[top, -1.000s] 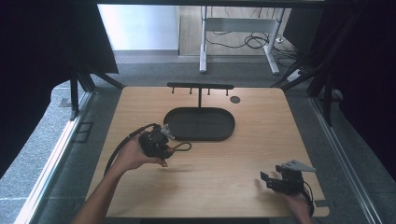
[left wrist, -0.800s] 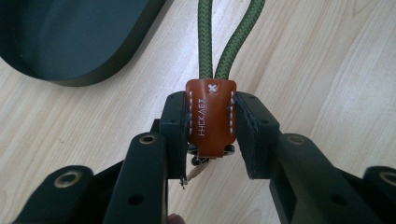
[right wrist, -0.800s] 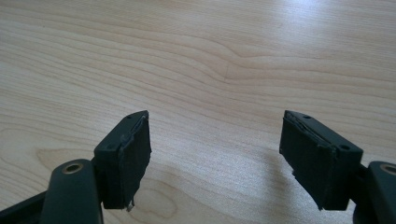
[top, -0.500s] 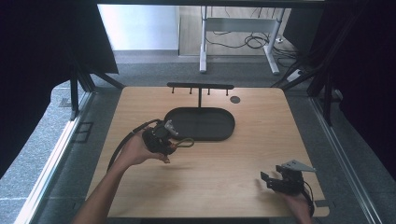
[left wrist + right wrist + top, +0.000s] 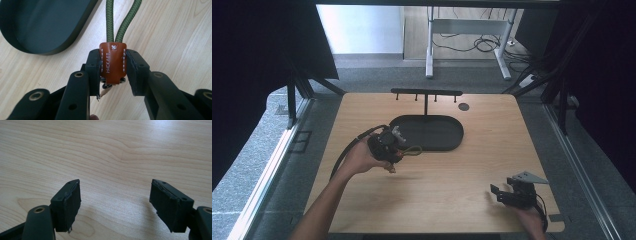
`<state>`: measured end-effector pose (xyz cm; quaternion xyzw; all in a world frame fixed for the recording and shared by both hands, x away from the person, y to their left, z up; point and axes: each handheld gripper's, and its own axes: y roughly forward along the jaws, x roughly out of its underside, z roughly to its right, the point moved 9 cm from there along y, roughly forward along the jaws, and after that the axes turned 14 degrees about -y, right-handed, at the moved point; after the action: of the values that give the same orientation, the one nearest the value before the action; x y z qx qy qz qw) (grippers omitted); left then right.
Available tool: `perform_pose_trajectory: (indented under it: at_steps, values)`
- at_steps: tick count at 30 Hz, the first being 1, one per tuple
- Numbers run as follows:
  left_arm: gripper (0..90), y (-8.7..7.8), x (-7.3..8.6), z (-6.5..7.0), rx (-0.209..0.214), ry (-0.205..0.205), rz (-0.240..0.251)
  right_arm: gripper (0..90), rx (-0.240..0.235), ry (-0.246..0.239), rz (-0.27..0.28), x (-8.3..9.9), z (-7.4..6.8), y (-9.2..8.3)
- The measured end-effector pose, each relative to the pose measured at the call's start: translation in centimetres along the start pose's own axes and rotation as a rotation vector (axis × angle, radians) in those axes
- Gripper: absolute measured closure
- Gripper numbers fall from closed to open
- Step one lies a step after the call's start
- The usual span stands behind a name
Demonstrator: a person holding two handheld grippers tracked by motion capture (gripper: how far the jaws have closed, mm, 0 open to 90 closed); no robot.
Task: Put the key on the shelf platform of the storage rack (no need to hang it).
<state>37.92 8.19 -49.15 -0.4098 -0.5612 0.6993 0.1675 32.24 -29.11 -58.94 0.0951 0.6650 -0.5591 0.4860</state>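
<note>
Left gripper view shows the left claw (image 5: 113,68) clamped on a brown leather tab (image 5: 113,63) with white stitching, from which a green cord loop (image 5: 117,22) runs away over the desk (image 5: 175,37). From above, this keyring hangs just near and left of the dark oval tray (image 5: 432,134). The right claw (image 5: 115,205) rests at the near right, jaws wide apart, holding nothing.
</note>
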Motion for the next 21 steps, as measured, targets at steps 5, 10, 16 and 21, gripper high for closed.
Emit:
perform_pose_trajectory:
  at_steps: [5,10,16,21]
  values:
    - [66.5,-0.1,-0.9,0.2,-0.004,0.007,-0.002,25.4,0.001,0.004,-0.001,0.0,0.1,0.0]
    - [66.4,0.0,-1.5,0.3,-0.004,0.015,-0.009,25.4,0.000,0.011,-0.003,0.1,0.1,0.0]
    - [66.4,0.0,-2.1,0.2,-0.002,0.012,-0.011,25.4,0.003,0.009,0.000,0.1,0.1,-0.1]
    - [66.4,0.1,-2.2,-0.1,-0.005,0.006,-0.014,25.5,0.006,0.011,-0.003,0.1,0.2,0.0]
